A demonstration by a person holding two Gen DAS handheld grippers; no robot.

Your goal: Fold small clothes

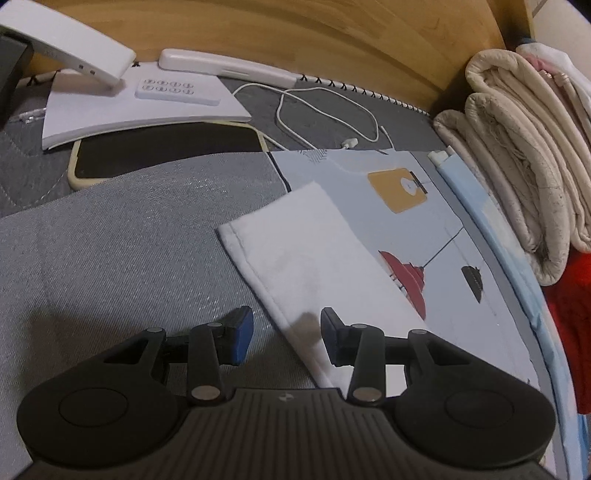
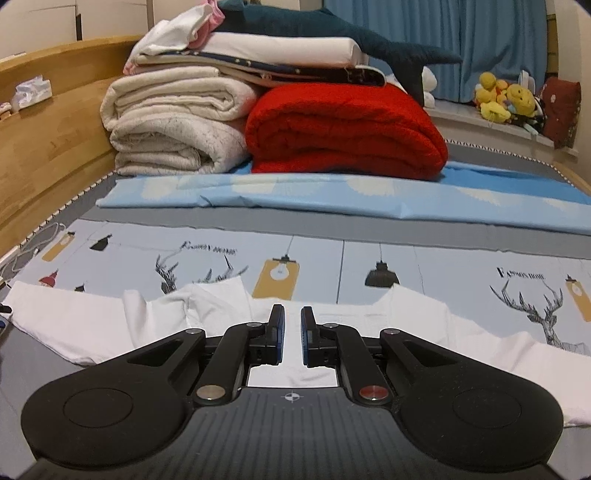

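Note:
A white garment (image 2: 221, 306) lies spread flat on the patterned light-blue sheet (image 2: 332, 258), sleeves out to both sides. In the left wrist view one white sleeve (image 1: 306, 243) lies across the sheet (image 1: 443, 206). My left gripper (image 1: 286, 332) is open, low over the sleeve's hemmed edge, one finger over grey cloth and one over the sleeve. My right gripper (image 2: 291, 332) hovers over the garment's middle near the collar, its pads close together with a narrow gap and nothing between them.
Folded cream blankets (image 2: 173, 125) and a red blanket (image 2: 343, 129) are stacked at the far side. A phone (image 1: 162, 151), a white lamp base (image 1: 140, 107) and a charging cable (image 1: 325, 122) lie by the wooden headboard (image 1: 295, 33). Grey cloth (image 1: 129, 240) covers the left.

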